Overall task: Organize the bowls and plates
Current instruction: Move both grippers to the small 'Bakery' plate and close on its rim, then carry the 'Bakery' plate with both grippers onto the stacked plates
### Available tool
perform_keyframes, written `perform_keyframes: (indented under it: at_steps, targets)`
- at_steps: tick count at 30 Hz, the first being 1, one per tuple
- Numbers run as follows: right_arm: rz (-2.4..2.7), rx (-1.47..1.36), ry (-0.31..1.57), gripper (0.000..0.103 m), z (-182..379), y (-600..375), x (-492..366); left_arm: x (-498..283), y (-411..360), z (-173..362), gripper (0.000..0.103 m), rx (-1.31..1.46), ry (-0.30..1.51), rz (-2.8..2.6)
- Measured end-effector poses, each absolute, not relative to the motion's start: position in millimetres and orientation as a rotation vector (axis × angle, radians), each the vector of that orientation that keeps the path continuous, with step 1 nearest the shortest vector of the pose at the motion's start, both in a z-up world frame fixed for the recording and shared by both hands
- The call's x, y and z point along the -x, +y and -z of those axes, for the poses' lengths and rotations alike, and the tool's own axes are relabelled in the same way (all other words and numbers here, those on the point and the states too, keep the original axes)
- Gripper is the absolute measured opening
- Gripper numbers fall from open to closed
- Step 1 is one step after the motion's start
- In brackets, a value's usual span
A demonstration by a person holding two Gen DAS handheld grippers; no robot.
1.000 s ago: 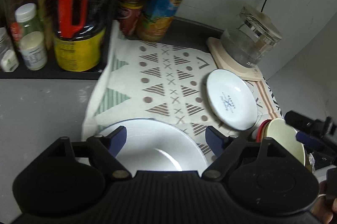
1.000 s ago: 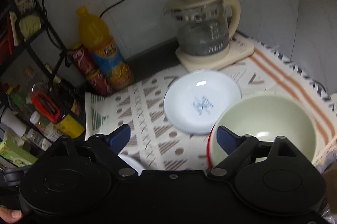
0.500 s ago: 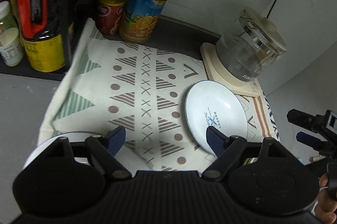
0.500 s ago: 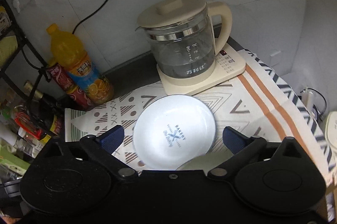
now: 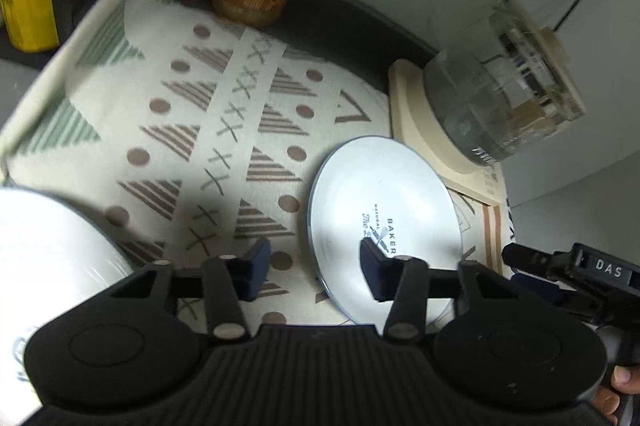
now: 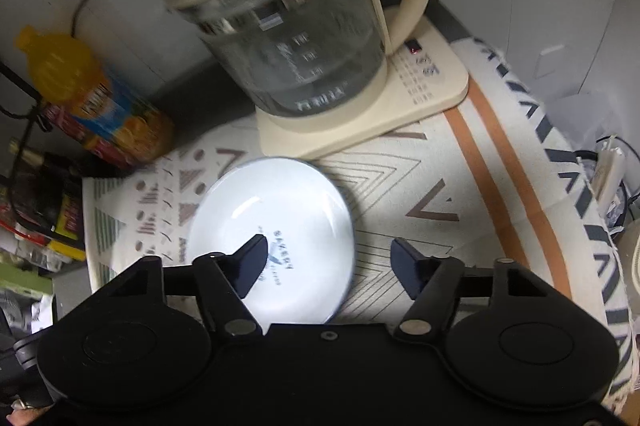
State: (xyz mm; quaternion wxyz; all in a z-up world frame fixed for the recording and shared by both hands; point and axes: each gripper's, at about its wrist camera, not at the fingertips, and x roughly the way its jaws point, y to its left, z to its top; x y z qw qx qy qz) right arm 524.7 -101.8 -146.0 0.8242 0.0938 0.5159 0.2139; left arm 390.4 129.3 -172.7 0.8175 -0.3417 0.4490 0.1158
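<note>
My left gripper (image 5: 312,268) is narrowing, jaws closing. Its right pad sits over the near-left part of the small white plate (image 5: 384,222); its left pad is over the patterned cloth (image 5: 224,130). The plate's left rim lies between them, but I cannot confirm that either pad presses on it.

My right gripper (image 6: 328,262) is also closing. Its left pad overlaps the same plate (image 6: 276,226); its right pad is over bare cloth, with the right rim in the gap. Neither gripper holds anything.

The plate lies flat on the cloth, just in front of the kettle base (image 6: 400,110). A larger white dish (image 5: 48,250) rests at the left edge of the left view, well apart from the plate.

Handling estimate: glazed ceramic, rigid, moderately light, slippery at the lip, and liable to chip. Grip across the rim, one pad above and one beneath, and seat it deeply before lifting. Avoid the glass kettle (image 6: 296,26) behind.
</note>
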Motion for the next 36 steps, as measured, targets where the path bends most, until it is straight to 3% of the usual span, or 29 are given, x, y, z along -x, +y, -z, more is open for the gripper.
perform_keyframes:
  at_steps: [7, 12, 21, 23, 25, 36]
  targets:
    - [-0.494, -0.213, 1.218, 0.048, 185, -105, -558, -401, 126, 201, 0.027, 0.805, 0.98, -0.285]
    - [-0.542, -0.199, 1.272, 0.037, 203, -99, -568, -406, 123, 215, 0.025, 0.84, 0.985, -0.309]
    - [-0.575, -0.161, 1.324, 0.03, 221, -89, -580, -412, 121, 226, 0.013, 0.892, 0.974, -0.305]
    - [-0.583, -0.16, 1.327, 0.025, 224, -88, -581, -414, 122, 228, 0.011, 0.911, 0.972, -0.308]
    - [-0.598, -0.152, 1.328, 0.013, 223, -84, -580, -414, 122, 227, 0.01, 0.894, 0.975, -0.303]
    - [-0.7, -0.114, 1.216, 0.011, 179, -60, -553, -397, 145, 198, 0.011, 0.846, 0.948, -0.31]
